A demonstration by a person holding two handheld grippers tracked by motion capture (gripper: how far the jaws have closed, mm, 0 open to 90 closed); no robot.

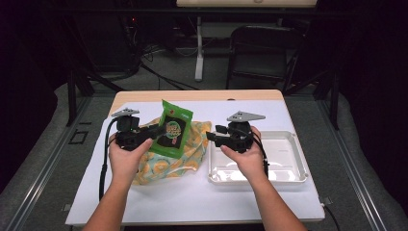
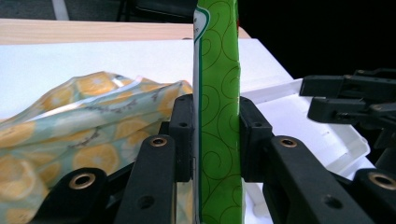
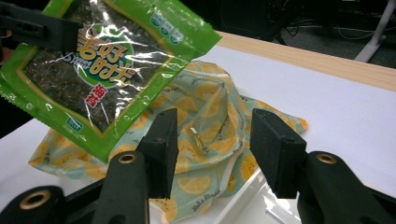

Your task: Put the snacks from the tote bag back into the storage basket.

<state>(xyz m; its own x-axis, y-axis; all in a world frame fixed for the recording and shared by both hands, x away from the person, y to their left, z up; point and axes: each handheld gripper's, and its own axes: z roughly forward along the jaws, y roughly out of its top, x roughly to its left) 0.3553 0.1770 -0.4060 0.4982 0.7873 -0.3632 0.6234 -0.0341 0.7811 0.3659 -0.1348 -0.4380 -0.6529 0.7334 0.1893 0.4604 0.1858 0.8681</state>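
Jaws: left gripper pinching the green snack packet, right gripper wide and empty. Slick foil could slip onto the lemon-print bag, missing the white tray.

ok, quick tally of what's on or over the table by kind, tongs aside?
Green snack packet: 1, clamped in the left tongs
Lemon-print cloth bag: 1
White tray: 1
White sheet covering the table: 1
Total: 4
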